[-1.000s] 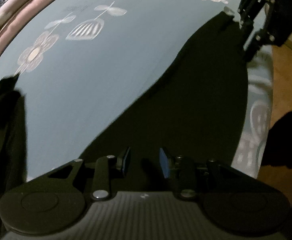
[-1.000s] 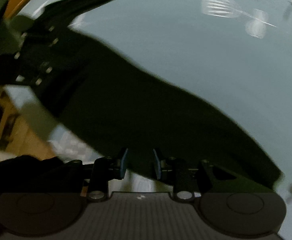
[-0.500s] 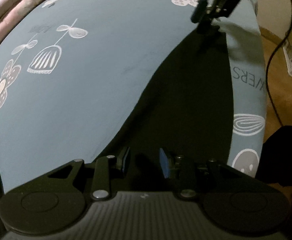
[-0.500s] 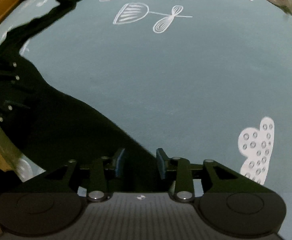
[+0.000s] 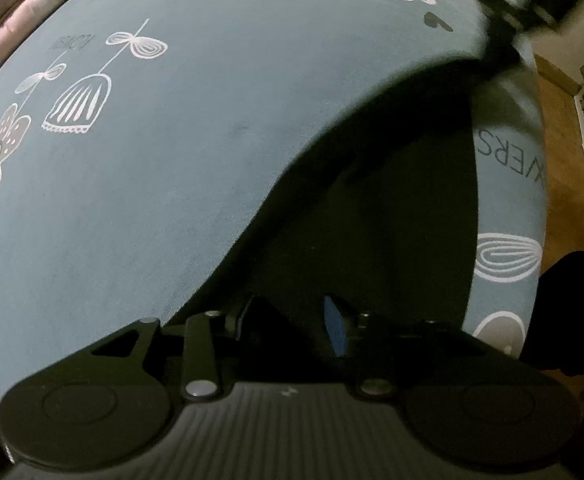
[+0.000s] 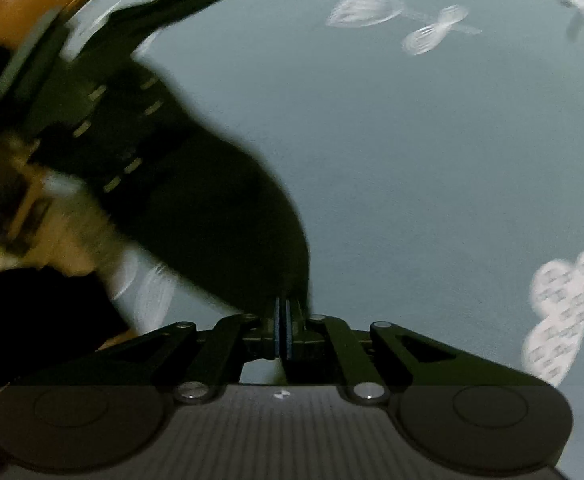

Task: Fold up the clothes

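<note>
Black cloth, a dark garment (image 5: pixel 372 208), lay spread flat near the edge of a bed covered by a grey-blue sheet (image 5: pixel 196 152) printed with white flowers and clouds. In the left wrist view the garment ran from just under the left tongs (image 5: pixel 292 322) away toward the far corner of the bed, with its long edge close to the side of the mattress. The left tongs stood partly open and were opening, the blue pads apart above the fabric; whether they touched it could not be told. In the blurred right wrist view the right tongs (image 6: pixel 283 330) were closed, pads together, pinching a narrow tip of the garment (image 6: pixel 196 200) at its end. A second dark strip of cloth (image 6: pixel 164 4) trailed toward the top of that view.

The fabric looked thin, soft and limp, so it would likely sag and drape rather than keep any shape, and weigh little. It would probably slide easily over the sheet. Corners and hem edges seemed the best places to take hold, one at each end, keeping the cloth taut between them.
</note>
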{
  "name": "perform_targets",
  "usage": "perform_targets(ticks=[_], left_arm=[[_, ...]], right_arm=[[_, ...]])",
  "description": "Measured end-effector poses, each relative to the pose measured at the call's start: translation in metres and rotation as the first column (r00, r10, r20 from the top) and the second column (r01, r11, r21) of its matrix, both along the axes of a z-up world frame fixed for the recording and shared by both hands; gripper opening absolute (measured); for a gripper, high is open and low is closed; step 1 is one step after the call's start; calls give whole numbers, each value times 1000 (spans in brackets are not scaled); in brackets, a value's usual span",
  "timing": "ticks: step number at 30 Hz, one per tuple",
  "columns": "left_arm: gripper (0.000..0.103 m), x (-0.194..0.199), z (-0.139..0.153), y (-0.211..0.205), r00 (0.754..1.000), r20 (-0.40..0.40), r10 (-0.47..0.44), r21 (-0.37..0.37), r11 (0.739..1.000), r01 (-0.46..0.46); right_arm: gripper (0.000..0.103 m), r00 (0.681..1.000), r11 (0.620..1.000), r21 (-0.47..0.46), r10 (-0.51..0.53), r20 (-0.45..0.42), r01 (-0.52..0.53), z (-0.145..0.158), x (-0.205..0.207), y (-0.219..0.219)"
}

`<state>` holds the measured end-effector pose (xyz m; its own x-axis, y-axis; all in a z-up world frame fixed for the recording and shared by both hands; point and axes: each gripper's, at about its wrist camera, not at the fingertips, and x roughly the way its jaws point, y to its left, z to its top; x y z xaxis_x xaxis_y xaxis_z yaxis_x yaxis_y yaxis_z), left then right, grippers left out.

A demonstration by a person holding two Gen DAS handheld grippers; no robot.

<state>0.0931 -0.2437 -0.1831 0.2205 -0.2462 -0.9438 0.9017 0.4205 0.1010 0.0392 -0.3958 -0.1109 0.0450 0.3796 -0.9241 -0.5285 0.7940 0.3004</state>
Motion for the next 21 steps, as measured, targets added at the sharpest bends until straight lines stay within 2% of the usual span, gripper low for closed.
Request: perform_targets(ticks=[2, 4, 6, 8, 10, 11, 16, 21], left_arm=[[40, -1, 0, 0, 1000, 3, -4, 4, 1000, 4], [40, -2, 1, 0, 1000, 8, -5, 4, 1000, 5], [40, -3, 1, 2, 1000, 12, -5, -1, 1000, 5], [40, -3, 1, 3, 1000, 15, -3, -6, 1000, 3], [40, -2, 2, 3, 1000, 15, 5, -12, 1000, -5], [40, -2, 2, 4, 1000, 14, 8, -15, 1000, -8], [40, -3, 4, 5, 1000, 23, 8, -22, 1000, -8], [41, -4, 4, 7, 1000, 27, 11, -29, 1000, -10]], right_arm=[[7, 993, 992, -55, 107, -50, -110, -12, -17, 16], [11, 984, 979, -117, 161, -75, -169, -22, -27, 26], [12, 988, 983, -118, 134, -72, -142, -21, -26, 27], [17, 995, 993, -83, 83, -52, -87, -11, -20, 23], [31, 999, 998, -45, 35, -17, -36, 0, -11, 22], [33, 1000, 999, -34, 21, 0, -21, 3, -7, 22], [33, 999, 1000, -18, 16, 43, -15, 0, 3, 31], [33, 994, 997, -14, 82, 68, -81, -13, 2, 57]])
